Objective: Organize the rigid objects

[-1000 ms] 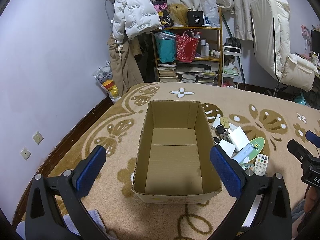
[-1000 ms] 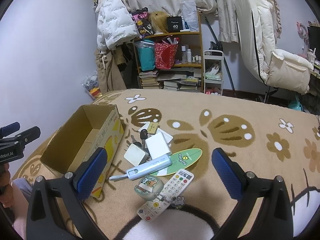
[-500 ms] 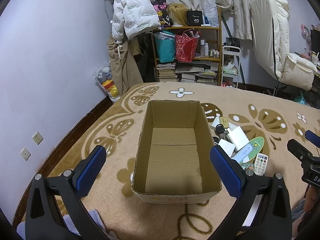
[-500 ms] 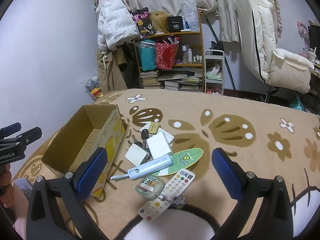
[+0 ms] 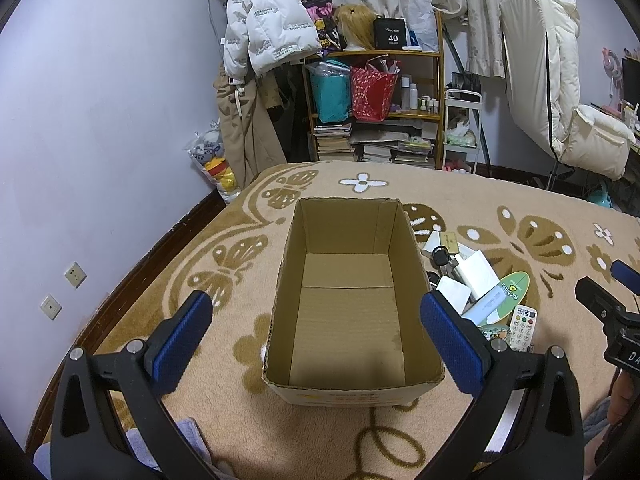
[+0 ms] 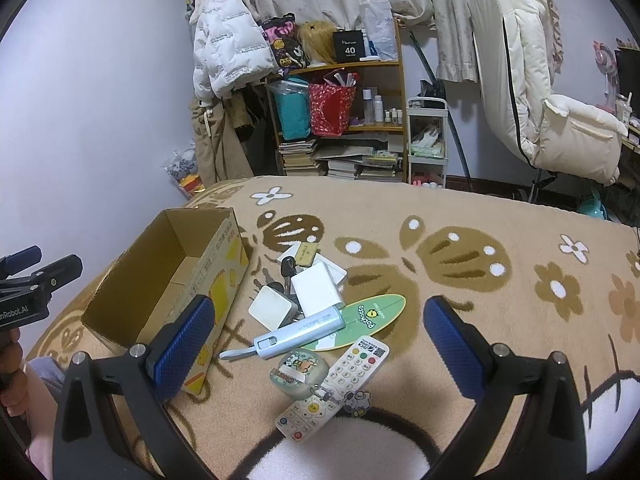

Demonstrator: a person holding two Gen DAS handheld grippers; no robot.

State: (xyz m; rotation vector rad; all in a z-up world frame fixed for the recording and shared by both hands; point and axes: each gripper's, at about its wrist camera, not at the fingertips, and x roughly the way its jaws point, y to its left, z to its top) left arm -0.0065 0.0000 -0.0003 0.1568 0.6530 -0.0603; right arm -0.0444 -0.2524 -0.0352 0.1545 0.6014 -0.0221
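An open cardboard box [image 5: 352,390] [image 6: 224,276] lies on the patterned blanket with nothing inside. My left gripper [image 5: 314,334] hangs open above its near end. Right of the box is a pile: white remote [image 6: 338,384], pale blue device [image 6: 296,334], green surfboard-shaped card [image 6: 366,320], round cartoon case [image 6: 298,372], white square boxes [image 6: 316,292], keys [image 6: 287,269]. My right gripper [image 6: 320,346] stands open over the pile, holding nothing. The same pile [image 5: 486,292] shows in the left wrist view.
A beige blanket [image 6: 460,264] with brown butterflies covers the bed. Behind stand a cluttered wooden shelf [image 6: 352,120], hanging coats [image 6: 224,60] and a cream recliner [image 6: 552,120]. A hand [image 6: 10,364] holds the left gripper's handle.
Both views have crept slightly; the right gripper drifted a little so the box and pile sit marginally further right. Nothing was taken hold of.
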